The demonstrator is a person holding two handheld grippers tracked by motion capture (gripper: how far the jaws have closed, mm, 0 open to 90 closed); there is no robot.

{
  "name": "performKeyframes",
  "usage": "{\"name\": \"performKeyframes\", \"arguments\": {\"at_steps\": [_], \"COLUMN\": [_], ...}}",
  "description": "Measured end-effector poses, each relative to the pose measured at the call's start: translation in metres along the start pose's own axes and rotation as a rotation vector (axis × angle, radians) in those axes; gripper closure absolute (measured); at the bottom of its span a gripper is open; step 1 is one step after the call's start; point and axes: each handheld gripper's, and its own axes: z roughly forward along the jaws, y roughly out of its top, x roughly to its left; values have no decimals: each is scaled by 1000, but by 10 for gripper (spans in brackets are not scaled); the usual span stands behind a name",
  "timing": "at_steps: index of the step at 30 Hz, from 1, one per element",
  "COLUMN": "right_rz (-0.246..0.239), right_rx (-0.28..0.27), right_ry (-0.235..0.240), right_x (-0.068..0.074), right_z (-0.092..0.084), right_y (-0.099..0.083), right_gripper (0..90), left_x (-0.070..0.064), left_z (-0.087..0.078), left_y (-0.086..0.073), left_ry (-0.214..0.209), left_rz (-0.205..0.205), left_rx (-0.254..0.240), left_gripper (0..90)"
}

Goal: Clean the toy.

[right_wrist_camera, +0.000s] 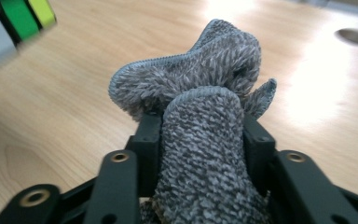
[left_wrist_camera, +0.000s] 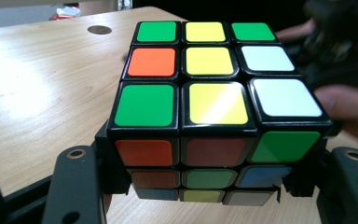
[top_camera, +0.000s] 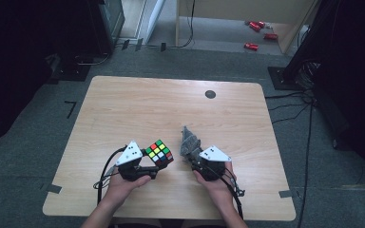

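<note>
Near the front edge of the wooden table (top_camera: 123, 109), the left gripper (top_camera: 148, 167) clamps a scrambled puzzle cube (top_camera: 159, 152) by two opposite side faces, its jaws pressed against the lower layers, so that the cube sits lifted and tilted just above the tabletop. To its right, near but not touching it, the right gripper (top_camera: 194, 156) has a grey fluffy cloth (top_camera: 189, 141) bunched between its jaws; the fabric fills the gap and both jaws bear on it, though the hold looks loose rather than tight.

Judged from this arrangement, the step in hand is wiping the cube with the cloth. To do it well, keep the cube held firm and steady, bring the free tuft of cloth — not the black jaws — onto an exposed face, and tighten the hold if the fabric begins to slip.

Little stands in the way: the nearby tabletop is bare, and a dark round cable hole (top_camera: 210, 94) lies well apart toward the far edge. Red objects (top_camera: 256, 34) sit on the floor beyond the table — too small to identify.
</note>
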Motion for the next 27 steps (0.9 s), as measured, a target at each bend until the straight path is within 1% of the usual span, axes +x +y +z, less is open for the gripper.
{"name": "performKeyframes", "arguments": {"at_steps": [1, 2, 3, 5, 6, 7, 9, 10, 11, 13, 14, 17, 20, 23, 25, 27], "right_rz": [2, 5, 0, -42, -73, -89, -124, -138, -153, -181, -198, -230, -250, -247, -239, -240], "right_rx": [3, 5, 2, -25, -54, -75, -136, -171, -212, -259, -282, -309, -323, -353, -371, -384], "right_ry": [13, 24, 22, 10, -2, -9, -31, -26, -4, 28, 55, 128, 178, 173, 151, 134], "right_x": [-1, -2, -3, -1, 2, 4, 11, 15, 21, 30, 36, 51, 64, 71, 73, 73], "right_z": [3, 6, 7, 8, 6, 4, -1, -4, -8, -13, -14, -13, -11, -12, -13, -13], "right_y": [-1, -4, -5, -7, -6, -5, -2, 0, 2, 5, 5, 5, 4, 4, 5, 5], "right_gripper": [507, 446, 401, 313, 280, 263, 216, 212, 212, 210, 209, 196, 188, 187, 185, 184], "left_x": [2, 4, 6, 9, 11, 12, 14, 15, 15, 16, 15, 12, 6, 2, -2, -5], "left_z": [-1, -2, -3, -6, -7, -8, -10, -11, -12, -12, -12, -11, -8, -5, -2, 1], "left_y": [0, 0, 0, 0, 1, 1, 1, 2, 2, 3, 3, 5, 7, 8, 8, 9], "left_ry": [-1, 0, 1, 1, 4, 5, 6, 5, 3, -4, -9, -18, -25, -43, -63, -85], "left_rz": [-21, -33, -51, -88, -95, -107, -123, -135, -139, -154, -163, -183, -206, -232, -245, -257], "left_rx": [-11, -19, -31, -51, -57, -66, -78, -83, -88, -96, -99, -99, -86, -76, -70, -50], "left_gripper": [341, 341, 341, 340, 341, 341, 341, 340, 340, 341, 341, 340, 340, 340, 340, 340]}}
